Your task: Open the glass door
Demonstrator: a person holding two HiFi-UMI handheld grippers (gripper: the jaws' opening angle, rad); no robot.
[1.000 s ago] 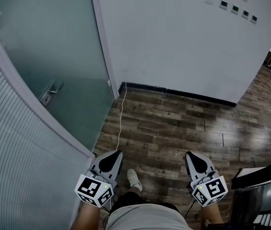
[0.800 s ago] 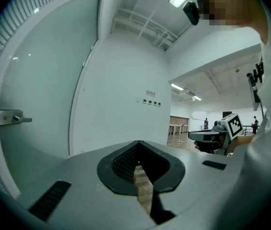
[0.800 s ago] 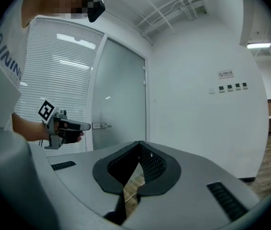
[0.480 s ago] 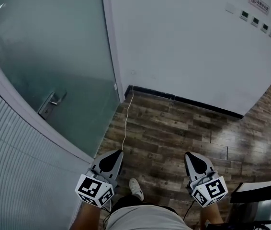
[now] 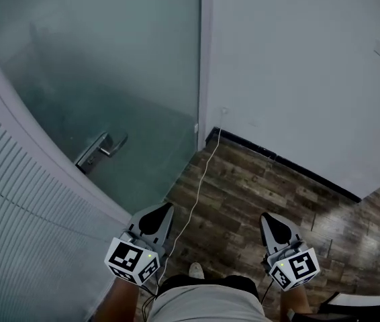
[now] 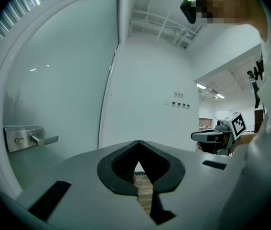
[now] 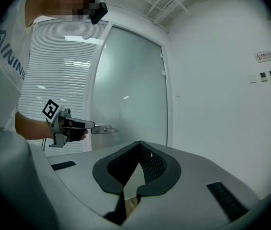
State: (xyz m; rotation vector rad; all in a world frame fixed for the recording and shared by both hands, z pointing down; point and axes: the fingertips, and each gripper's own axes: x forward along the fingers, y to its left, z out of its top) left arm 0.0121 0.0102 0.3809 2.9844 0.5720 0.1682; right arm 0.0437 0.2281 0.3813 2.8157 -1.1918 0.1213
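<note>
1. Within the last second I have turned towards the glass door (image 5: pixel 109 66). It now fills the head view from nine to twelve o'clock, and its frame post has slid right, towards the middle
2. The lever handle (image 5: pixel 101 151) has come inward and lower in that view. It now sits at about ten o'clock from my left gripper (image 5: pixel 163 212), nearer than before but still well apart from it
3. In the left gripper view the handle (image 6: pixel 30 139) lies out at nine o'clock, so I am not lined up on it yet
4. Both tools are as they were: the left gripper's jaws are together with nothing between them, and the right gripper (image 5: pixel 268 220) is closed and empty too, held low at five o'clock
5. In the right gripper view the handle (image 7: pixel 104 129) shows just past my left tool, at about eleven o'clock
6. The door looks closed against its frame, and a white cable (image 5: pixel 200 186) trails over the wooden floor (image 5: pixel 257 193) from the door's foot towards me
7. I judge this to be the approach only. The left tool is the better placed; I would have to part its jaws and swing it left before I can press the lever down
</note>
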